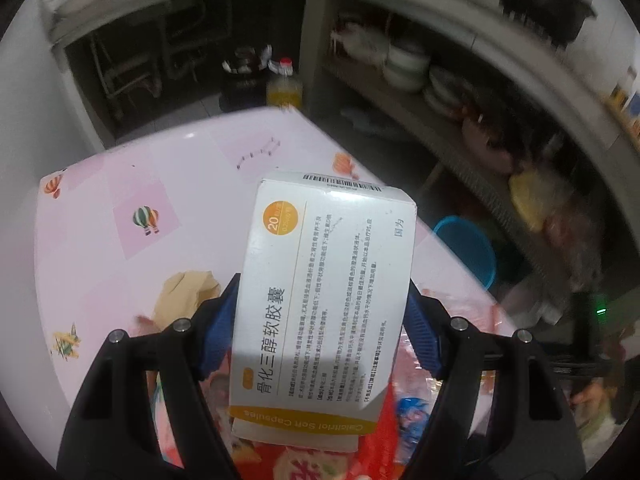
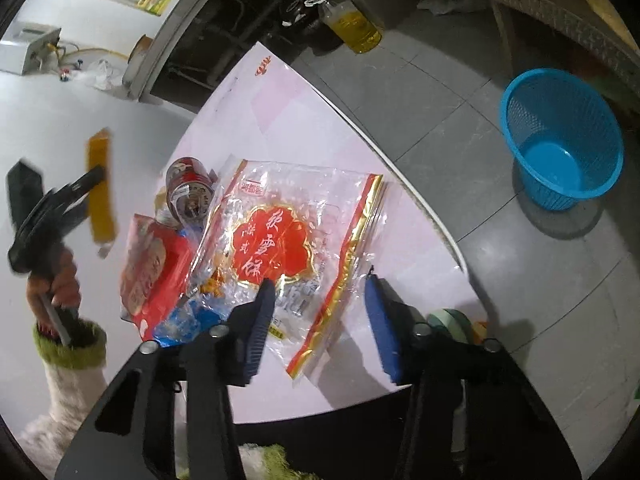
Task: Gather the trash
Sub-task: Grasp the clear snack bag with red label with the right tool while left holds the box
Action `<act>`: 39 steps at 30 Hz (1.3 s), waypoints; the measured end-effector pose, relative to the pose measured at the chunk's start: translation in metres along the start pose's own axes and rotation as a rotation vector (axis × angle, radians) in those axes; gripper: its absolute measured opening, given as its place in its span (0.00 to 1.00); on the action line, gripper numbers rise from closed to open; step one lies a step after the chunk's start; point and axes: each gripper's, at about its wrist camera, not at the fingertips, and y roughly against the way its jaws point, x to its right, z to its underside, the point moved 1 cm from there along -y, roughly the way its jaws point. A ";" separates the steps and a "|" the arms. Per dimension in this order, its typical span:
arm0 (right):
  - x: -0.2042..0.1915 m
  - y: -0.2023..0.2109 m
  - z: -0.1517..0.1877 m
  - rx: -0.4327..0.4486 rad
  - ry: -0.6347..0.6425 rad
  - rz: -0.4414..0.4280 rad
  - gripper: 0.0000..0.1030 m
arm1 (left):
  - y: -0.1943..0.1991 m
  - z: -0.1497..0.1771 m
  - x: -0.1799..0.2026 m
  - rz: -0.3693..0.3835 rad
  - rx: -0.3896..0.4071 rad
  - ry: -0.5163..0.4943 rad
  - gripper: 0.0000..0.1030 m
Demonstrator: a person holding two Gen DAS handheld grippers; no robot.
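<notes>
- Pink tablecloth [image 1: 192,184] printed with hot-air balloons and small planes, covering a table with a rounded corner; grey tiled floor [image 2: 432,92] beyond its edge.
- Left gripper [image 1: 320,320] at 6 o'clock in the left wrist view, blue pads clamped on the long sides of a white medicine box [image 1: 324,292] with an orange band, held above the cloth.
- Same box seen edge-on as a blurred orange strip [image 2: 100,188] at 9 o'clock in the right wrist view, gripped by the left gripper [image 2: 90,184] in a hand [image 2: 60,276] with a fuzzy green-cuffed sleeve.
- Crumpled brown paper [image 1: 184,292] on the cloth at 8 o'clock from the box.
- Right gripper [image 2: 320,316] low over the table, jaws apart, one pad overlapping a clear plastic bag [image 2: 288,240] with red and gold print; whether it touches, cannot tell.
- Red packet [image 2: 152,268] touching the bag's left side, a red can [image 2: 190,192] lying at 11 o'clock from it, blue wrapper [image 2: 188,316] partly underneath.
- Blue mesh basket [image 2: 560,140] on the floor at 2 o'clock, well apart from the table.
- Yellow oil bottle [image 2: 352,24] on the floor at 12 o'clock, beside dark under-counter shelving.
- Open shelves with stacked bowls [image 1: 408,64] at 1 o'clock in the left wrist view; dark pot [image 1: 548,0] on the counter above.
</notes>
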 end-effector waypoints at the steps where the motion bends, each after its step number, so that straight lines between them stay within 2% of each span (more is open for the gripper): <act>1: -0.002 -0.001 -0.001 0.000 0.005 0.005 0.41 | 0.009 0.002 0.001 0.002 0.018 0.008 0.68; 8: -0.023 0.010 0.001 0.027 0.129 0.098 0.42 | 0.064 0.035 0.015 0.003 0.141 0.069 0.68; 9: -0.027 0.015 0.000 0.035 0.159 0.120 0.44 | 0.068 0.039 0.015 0.008 0.150 0.080 0.68; 11: -0.034 0.025 -0.004 0.061 0.226 0.151 0.57 | 0.079 0.049 0.017 0.026 0.173 0.108 0.68; 15: -0.046 0.033 -0.021 0.078 0.358 0.155 0.68 | 0.097 0.068 0.023 0.038 0.214 0.147 0.68; 16: -0.050 0.030 -0.025 0.078 0.386 0.151 0.74 | 0.099 0.072 0.026 0.037 0.220 0.153 0.68; 18: -0.053 0.019 -0.035 0.059 0.449 0.156 0.76 | 0.104 0.081 0.030 0.049 0.228 0.164 0.68; 21: -0.054 -0.013 -0.048 0.041 0.558 0.243 0.78 | 0.107 0.093 0.033 0.067 0.234 0.181 0.68; 23: -0.044 -0.032 -0.054 0.008 0.567 0.281 0.78 | 0.107 0.101 0.035 0.079 0.228 0.194 0.68; 26: -0.028 -0.050 -0.057 -0.069 0.512 0.248 0.78 | 0.104 0.111 0.038 0.080 0.212 0.205 0.68; 28: -0.027 -0.049 -0.051 -0.062 0.517 0.240 0.78 | 0.103 0.117 0.038 0.075 0.205 0.205 0.68; 30: -0.026 -0.044 -0.045 -0.040 0.525 0.261 0.74 | 0.102 0.119 0.038 0.071 0.200 0.207 0.68; 33: -0.018 -0.031 -0.043 -0.007 0.485 0.271 0.59 | 0.098 0.121 0.040 0.075 0.197 0.206 0.68; 35: -0.012 -0.022 -0.043 0.012 0.453 0.275 0.46 | 0.096 0.121 0.041 0.082 0.195 0.203 0.68; 39: -0.002 -0.004 -0.035 0.050 0.424 0.300 0.32 | 0.094 0.120 0.046 0.089 0.194 0.184 0.68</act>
